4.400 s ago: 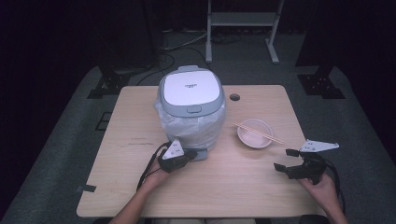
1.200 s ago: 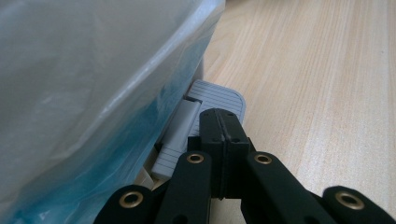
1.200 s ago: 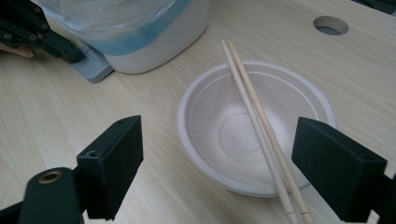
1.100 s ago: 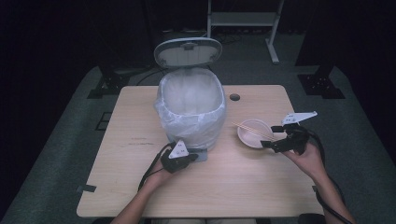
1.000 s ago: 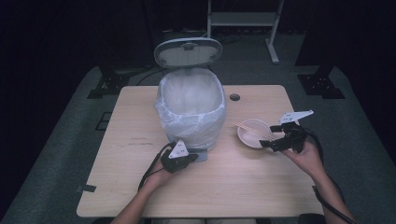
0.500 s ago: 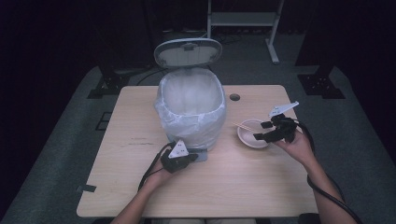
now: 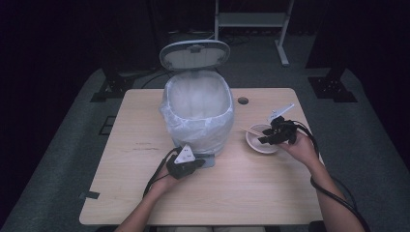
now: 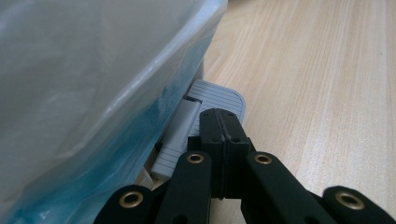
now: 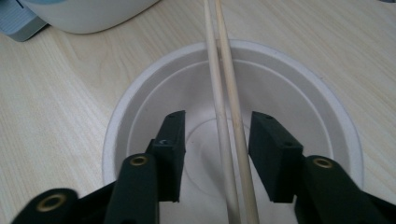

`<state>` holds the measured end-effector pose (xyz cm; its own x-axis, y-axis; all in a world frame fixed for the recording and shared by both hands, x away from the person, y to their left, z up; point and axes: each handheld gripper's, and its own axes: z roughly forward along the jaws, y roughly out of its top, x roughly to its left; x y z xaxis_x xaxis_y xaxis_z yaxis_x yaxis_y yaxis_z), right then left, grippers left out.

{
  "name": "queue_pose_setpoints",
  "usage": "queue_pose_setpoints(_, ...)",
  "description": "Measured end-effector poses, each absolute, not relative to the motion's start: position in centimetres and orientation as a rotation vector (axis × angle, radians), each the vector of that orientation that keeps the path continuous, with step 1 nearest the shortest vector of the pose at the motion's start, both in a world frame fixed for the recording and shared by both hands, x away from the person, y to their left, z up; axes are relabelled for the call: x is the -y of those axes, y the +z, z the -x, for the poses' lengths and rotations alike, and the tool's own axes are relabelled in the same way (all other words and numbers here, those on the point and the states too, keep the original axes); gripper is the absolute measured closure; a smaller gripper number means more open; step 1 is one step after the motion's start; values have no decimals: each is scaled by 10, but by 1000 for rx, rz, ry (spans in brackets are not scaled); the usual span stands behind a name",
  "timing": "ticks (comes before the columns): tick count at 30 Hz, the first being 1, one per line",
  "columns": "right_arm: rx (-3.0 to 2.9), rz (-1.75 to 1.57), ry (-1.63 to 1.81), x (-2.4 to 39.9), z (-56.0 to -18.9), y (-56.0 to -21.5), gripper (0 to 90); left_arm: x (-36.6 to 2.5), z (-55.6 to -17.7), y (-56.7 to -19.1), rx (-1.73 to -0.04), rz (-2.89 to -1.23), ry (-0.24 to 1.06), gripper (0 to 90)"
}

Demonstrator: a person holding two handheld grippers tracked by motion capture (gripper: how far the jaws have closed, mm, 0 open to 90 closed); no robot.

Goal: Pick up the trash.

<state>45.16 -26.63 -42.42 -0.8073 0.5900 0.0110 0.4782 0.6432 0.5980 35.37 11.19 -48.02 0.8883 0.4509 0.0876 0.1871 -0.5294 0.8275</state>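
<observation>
A white pedal bin [image 7: 198,113] lined with a clear plastic bag stands mid-table, its lid [image 7: 194,53] swung up. My left gripper [image 7: 192,165] is shut and presses down on the bin's grey foot pedal [image 8: 219,95] at the front base. A white paper bowl [image 7: 261,138] sits to the right of the bin with a pair of wooden chopsticks [image 9: 224,93] laid across it. My right gripper [image 9: 215,158] hovers open over the bowl, its jaws on either side of the chopsticks.
The wooden table [image 7: 121,145] has a round cable hole [image 7: 242,100] behind the bowl. A cable trails from each gripper. A metal rack base [image 7: 251,19] and dark floor lie beyond the table's far edge.
The bin lid, closed at first, now stands raised with my left gripper on the pedal. My right gripper has moved from the table's right edge to over the bowl, straddling the chopsticks.
</observation>
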Motion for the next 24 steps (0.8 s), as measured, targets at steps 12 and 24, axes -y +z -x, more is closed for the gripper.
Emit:
queue_pose_setpoints(12, -2716, -878, 861, 264, -458, -427, 729, -112, -353, -480, -459, -2133, 366, 900)
queue_pose_setpoints(24, -2749, -857, 878, 266, -453, -423, 787, -112, -354, -480, -462, -2132, 364, 900)
